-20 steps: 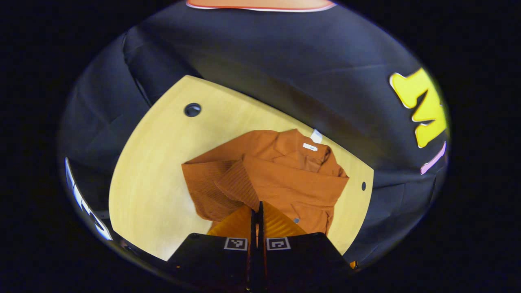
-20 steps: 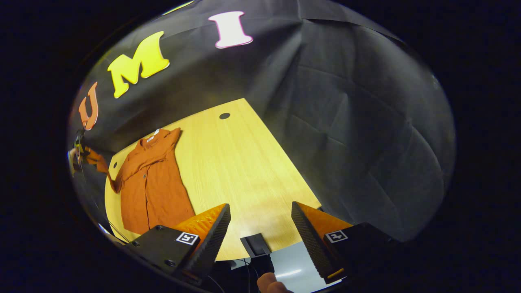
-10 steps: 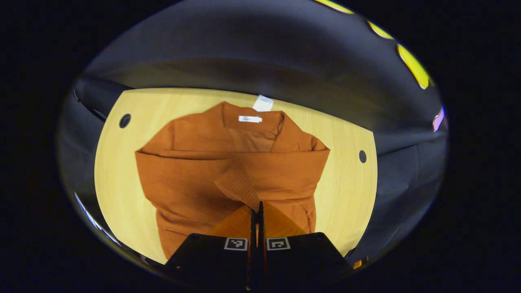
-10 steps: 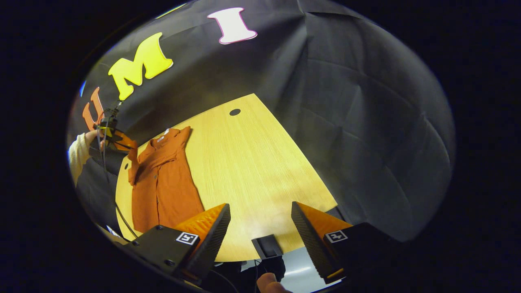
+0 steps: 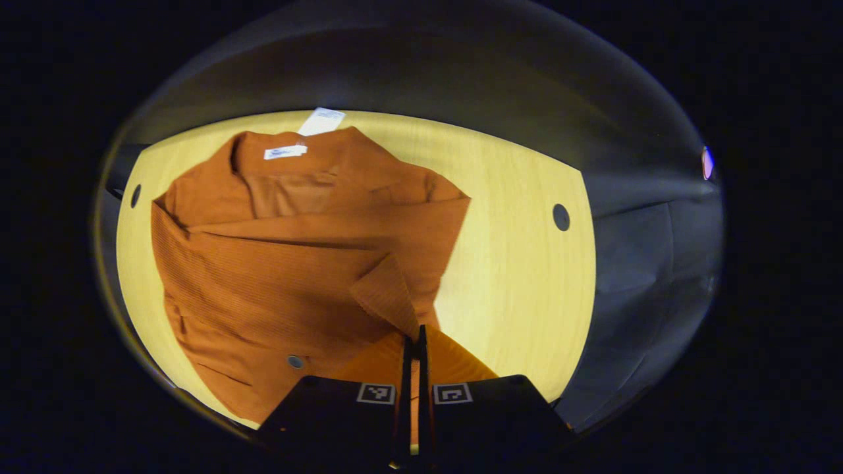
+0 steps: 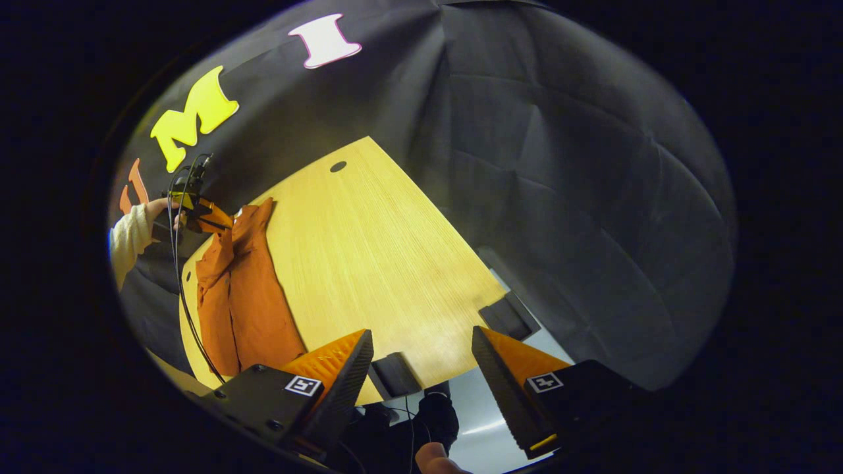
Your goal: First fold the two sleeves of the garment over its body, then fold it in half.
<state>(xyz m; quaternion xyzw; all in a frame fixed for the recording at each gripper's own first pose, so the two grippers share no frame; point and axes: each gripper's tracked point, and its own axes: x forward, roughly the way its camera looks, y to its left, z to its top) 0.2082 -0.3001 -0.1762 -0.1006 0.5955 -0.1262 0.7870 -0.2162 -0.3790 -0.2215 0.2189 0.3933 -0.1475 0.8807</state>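
A rust-orange shirt (image 5: 276,263) lies on the wooden table (image 5: 514,276), collar and white label at the far end. My left gripper (image 5: 413,339) is shut on the cuff of one sleeve (image 5: 385,296), which is held up over the shirt's body. In the right gripper view the shirt (image 6: 247,296) lies at the table's left side. There the left gripper (image 6: 191,210), held by a hand in a pale sleeve (image 6: 132,234), hangs above the shirt's collar end. My right gripper (image 6: 421,368) is open and holds nothing, above the table's near edge and far from the shirt.
The table has round holes (image 5: 561,216) (image 5: 135,195) near its corners. Two dark blocks (image 6: 507,316) (image 6: 394,375) sit by the table's near edge. A cable (image 6: 181,283) hangs from the left gripper. Bare wood (image 6: 369,263) lies right of the shirt.
My left gripper has carried the sleeve cuff up and across over the shirt's body, and the sleeve now drapes over the chest. The right gripper stayed open and swung slightly.
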